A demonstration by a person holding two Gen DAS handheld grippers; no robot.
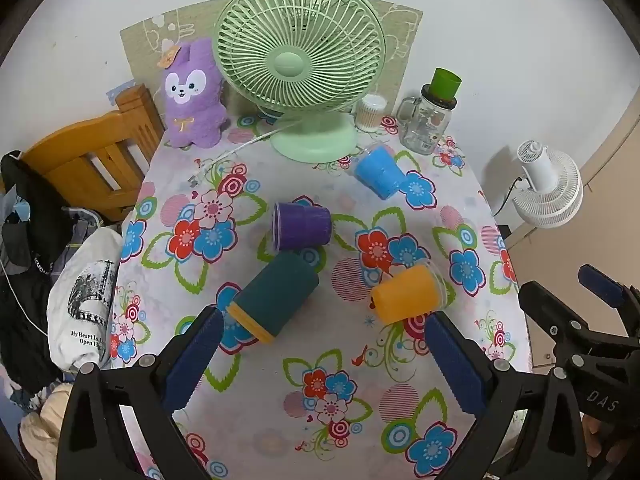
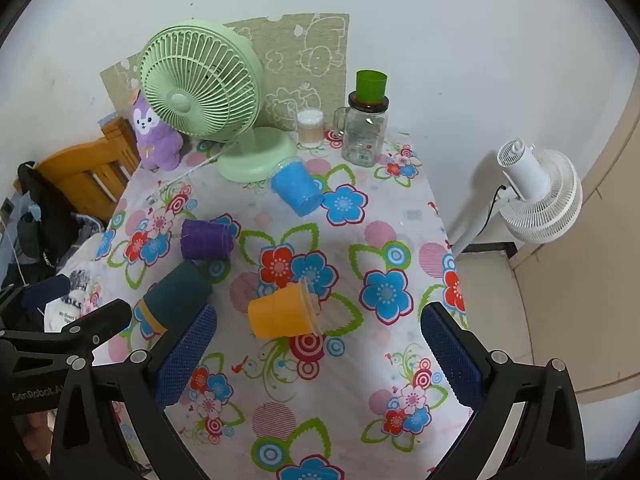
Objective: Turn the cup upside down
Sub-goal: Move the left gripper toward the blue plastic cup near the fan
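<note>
Several cups lie on their sides on the floral tablecloth: an orange cup, a dark teal cup with a yellow rim, a purple cup and a blue cup. My left gripper is open and empty, above the table's near part, with the teal cup just beyond its left finger. My right gripper is open and empty, with the orange cup just ahead between its fingers. A green cup stands on a glass jar.
A green desk fan, a purple plush rabbit, a jar of cotton swabs and a glass mug jar stand at the table's far edge. A wooden chair and clothes are at left. A white fan stands at right.
</note>
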